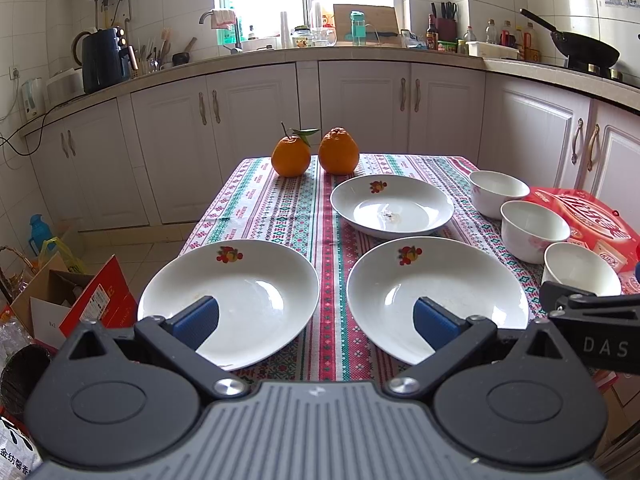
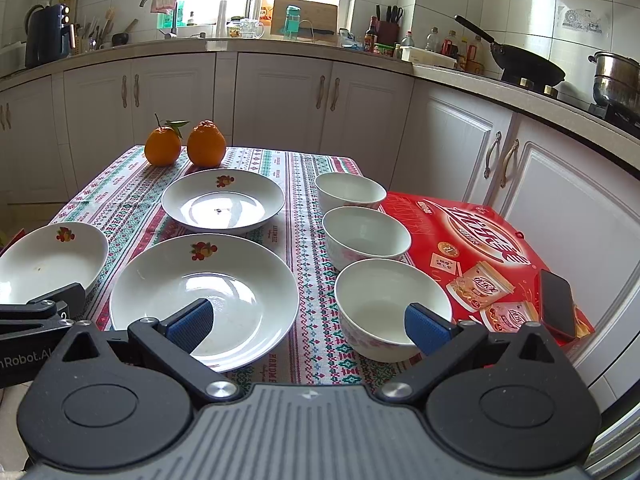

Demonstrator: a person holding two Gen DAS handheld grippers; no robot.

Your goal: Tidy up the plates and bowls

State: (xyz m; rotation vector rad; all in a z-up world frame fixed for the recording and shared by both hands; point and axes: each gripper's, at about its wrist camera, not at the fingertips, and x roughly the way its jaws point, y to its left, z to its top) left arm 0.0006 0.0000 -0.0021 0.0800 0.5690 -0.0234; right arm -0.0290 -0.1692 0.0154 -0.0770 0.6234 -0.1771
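Three white plates with a fruit motif lie on the patterned tablecloth: near left (image 1: 228, 300) (image 2: 48, 256), near middle (image 1: 436, 296) (image 2: 204, 292), and far (image 1: 392, 206) (image 2: 224, 200). Three white bowls stand in a row on the right: far (image 1: 498, 192) (image 2: 350, 192), middle (image 1: 534, 230) (image 2: 366, 232), near (image 1: 580, 270) (image 2: 394, 304). My left gripper (image 1: 316, 320) is open and empty, above the front edge between the two near plates. My right gripper (image 2: 308, 320) is open and empty, between the middle plate and the near bowl.
Two oranges (image 1: 314, 152) (image 2: 184, 144) sit at the table's far edge. A red box (image 2: 488, 252) with a phone (image 2: 558, 304) on it lies right of the bowls. White cabinets and a cluttered counter stand behind. Cardboard boxes (image 1: 80, 300) sit on the floor at left.
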